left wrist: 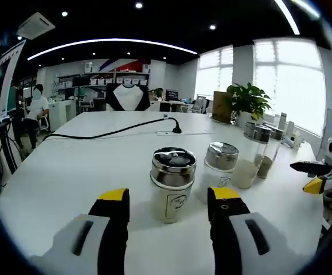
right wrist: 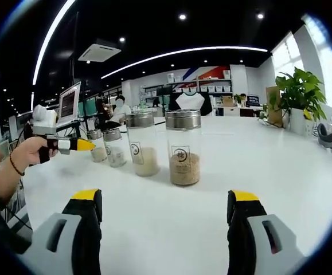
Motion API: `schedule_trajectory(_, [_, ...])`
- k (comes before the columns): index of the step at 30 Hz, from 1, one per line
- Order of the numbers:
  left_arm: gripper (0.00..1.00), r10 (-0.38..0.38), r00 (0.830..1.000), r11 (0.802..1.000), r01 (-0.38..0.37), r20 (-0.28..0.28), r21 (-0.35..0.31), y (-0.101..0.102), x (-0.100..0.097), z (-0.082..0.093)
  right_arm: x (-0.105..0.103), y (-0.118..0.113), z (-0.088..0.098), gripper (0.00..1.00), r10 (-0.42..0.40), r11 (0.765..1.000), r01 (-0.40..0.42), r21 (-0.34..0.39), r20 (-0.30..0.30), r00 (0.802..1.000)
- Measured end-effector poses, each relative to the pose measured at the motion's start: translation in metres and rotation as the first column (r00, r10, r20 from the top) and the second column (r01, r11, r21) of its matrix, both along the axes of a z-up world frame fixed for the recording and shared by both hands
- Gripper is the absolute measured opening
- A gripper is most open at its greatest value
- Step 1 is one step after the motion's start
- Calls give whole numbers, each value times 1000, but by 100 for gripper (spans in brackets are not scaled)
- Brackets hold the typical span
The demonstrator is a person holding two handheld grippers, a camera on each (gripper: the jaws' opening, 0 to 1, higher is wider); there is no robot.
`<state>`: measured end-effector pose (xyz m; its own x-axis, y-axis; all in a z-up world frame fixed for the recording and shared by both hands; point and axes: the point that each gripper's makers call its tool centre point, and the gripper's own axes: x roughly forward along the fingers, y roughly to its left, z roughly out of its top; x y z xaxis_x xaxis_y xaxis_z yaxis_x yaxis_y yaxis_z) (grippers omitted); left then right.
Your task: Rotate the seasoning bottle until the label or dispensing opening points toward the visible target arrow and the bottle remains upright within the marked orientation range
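My left gripper (left wrist: pixel 168 209) has its jaws spread, the seasoning bottle (left wrist: pixel 172 184) upright on the white table (left wrist: pixel 68 172) just beyond them. I'd close squarely on the glass and twist without tilting. My right gripper (right wrist: pixel 164 212) hovers, jaws apart, short of the tall jars (right wrist: pixel 183 147).

Bottle: seasoning bottle (left wrist: pixel 172 184), squat clear glass jar with a shiny metal lid.
Lid: dark dispensing top set in the metal ring, seen slightly from above.
Contents: pale powder, filling the lower part.
Label: small round dark emblem on the glass, facing the left gripper view.
Pose: upright on the white table.
Place: left gripper view, just past centre toward 6 o'clock.
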<state>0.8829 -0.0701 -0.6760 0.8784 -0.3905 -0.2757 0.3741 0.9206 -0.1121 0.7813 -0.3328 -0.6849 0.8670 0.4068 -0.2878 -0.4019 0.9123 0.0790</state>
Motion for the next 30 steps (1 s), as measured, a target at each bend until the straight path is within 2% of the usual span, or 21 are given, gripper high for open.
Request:
schedule_trajectory(6, [56, 42, 999, 999, -42, 9, -1, -20, -4, -2, 1, 4, -5, 92, 12, 1000, -12, 0, -17, 1000])
schedule_trajectory(9, [54, 51, 998, 999, -51, 32, 12, -25, -3, 0, 1, 4, -6, 92, 11, 1000, -11, 2, -21, 1000])
schedule_trajectory(19, [52, 117, 992, 993, -118, 35, 20, -16, 2, 0, 0, 3, -9, 92, 11, 1000, -11, 6, -36, 999])
schedule_trajectory(22, [45, 128, 991, 991, -130, 44, 33, -13, 4, 0, 0, 2, -9, 92, 8, 1000, -8, 7, -37, 999])
schedule_trajectory(24, [36, 126, 991, 991, -128, 48, 33, -12, 5, 1, 0, 1, -10, 92, 7, 1000, -6, 7, -40, 999])
schedule_trajectory(30, [34, 112, 992, 992, -115, 57, 50, -11, 7, -1, 0, 2, -10, 92, 5, 1000, -5, 7, -43, 999])
